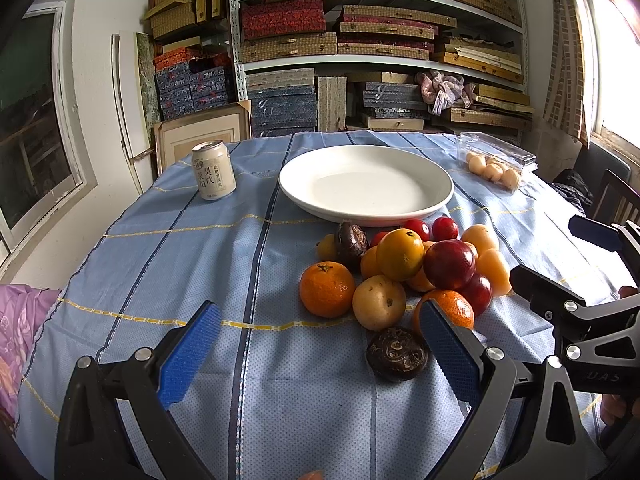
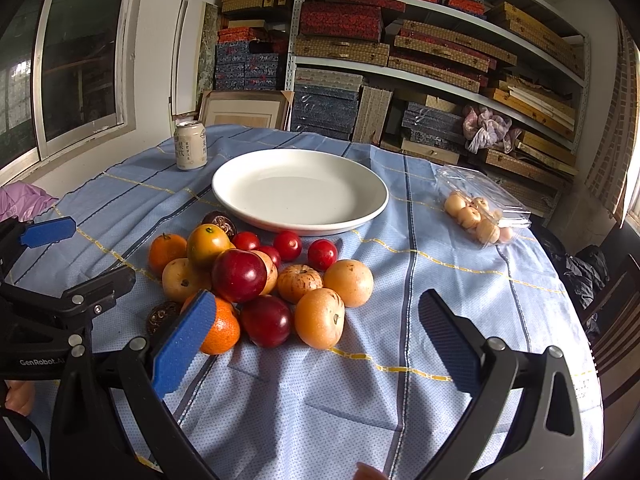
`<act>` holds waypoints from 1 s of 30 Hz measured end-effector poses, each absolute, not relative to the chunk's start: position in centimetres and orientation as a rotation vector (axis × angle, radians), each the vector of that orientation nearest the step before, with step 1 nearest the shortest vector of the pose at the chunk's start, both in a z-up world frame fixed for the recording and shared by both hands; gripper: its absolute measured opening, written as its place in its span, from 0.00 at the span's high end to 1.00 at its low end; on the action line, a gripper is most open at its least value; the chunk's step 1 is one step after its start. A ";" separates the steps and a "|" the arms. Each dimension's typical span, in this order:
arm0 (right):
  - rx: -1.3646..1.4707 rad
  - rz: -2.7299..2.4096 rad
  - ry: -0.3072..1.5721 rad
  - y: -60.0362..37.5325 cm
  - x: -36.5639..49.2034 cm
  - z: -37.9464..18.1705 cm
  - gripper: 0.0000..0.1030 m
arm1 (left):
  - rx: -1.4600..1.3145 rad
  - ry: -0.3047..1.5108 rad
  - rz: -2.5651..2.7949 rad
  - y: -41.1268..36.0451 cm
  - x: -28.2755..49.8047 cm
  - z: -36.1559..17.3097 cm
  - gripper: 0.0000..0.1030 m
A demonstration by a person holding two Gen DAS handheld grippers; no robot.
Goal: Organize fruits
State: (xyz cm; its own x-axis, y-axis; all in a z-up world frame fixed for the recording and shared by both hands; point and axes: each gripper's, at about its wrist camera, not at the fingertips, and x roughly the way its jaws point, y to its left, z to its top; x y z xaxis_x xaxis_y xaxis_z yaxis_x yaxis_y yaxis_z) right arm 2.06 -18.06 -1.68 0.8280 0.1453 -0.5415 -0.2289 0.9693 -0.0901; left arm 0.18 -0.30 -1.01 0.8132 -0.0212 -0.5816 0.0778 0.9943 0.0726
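A pile of fruit (image 1: 404, 276) lies on the blue cloth in front of an empty white plate (image 1: 366, 184): oranges, red plums, yellow pears, small red fruits and dark brown round ones. The right wrist view shows the same pile (image 2: 260, 280) and plate (image 2: 300, 190). My left gripper (image 1: 320, 354) is open and empty, hovering near the pile's front left; its right finger stands in front of an orange (image 1: 454, 308). My right gripper (image 2: 316, 344) is open and empty, just in front of the pile.
A drink can (image 1: 213, 170) stands at the back left of the round table. A clear plastic box of small pale fruits (image 1: 496, 166) lies at the back right. Shelves stacked with boxes fill the wall behind. A dark chair (image 2: 616, 320) stands at the right.
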 end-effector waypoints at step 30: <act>-0.091 0.277 0.631 -18.4 3.2 -2.4 0.04 | 0.043 0.666 -0.119 0.6 1.2 -2.2 0.03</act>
